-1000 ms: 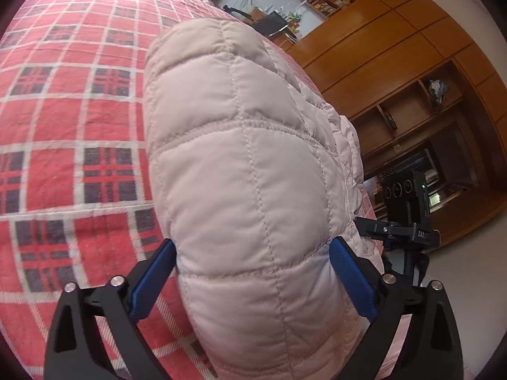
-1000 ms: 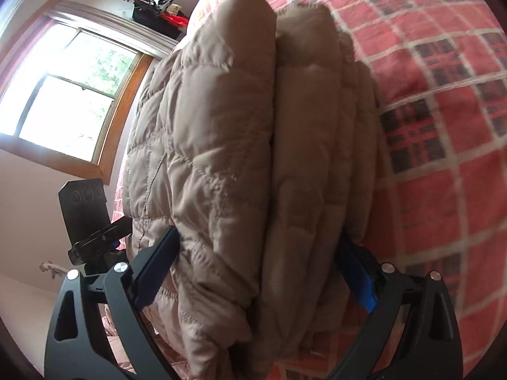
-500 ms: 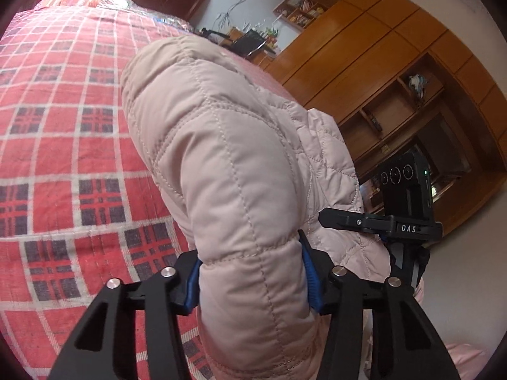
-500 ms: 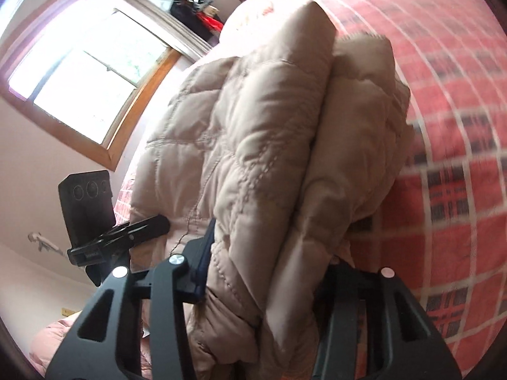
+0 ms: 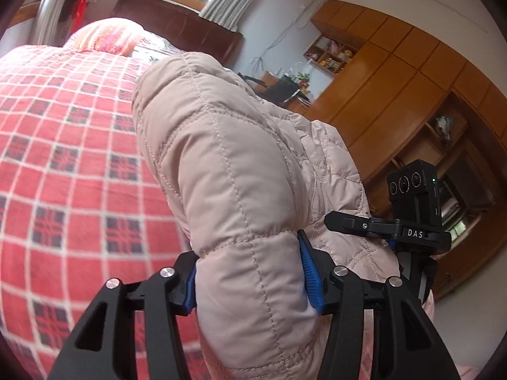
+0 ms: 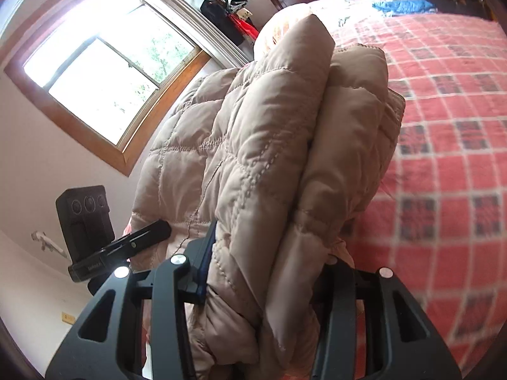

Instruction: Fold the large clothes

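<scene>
Left wrist: left claw (image 5: 250, 280) clamps puffy quilted jacket (image 5: 228, 171) | right claw (image 6: 266, 272) pinches stacked folds | checked bedspread (image 5: 63, 171)

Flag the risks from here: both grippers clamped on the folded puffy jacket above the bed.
1. The right gripper pinches several thick layers of the quilted jacket; an outer layer might slip free and undo the fold.
2. The left gripper bites only a puffy edge, so slick fabric could creep out.
3. Uneven lowering onto the checked bedspread may skew the stack.
</scene>
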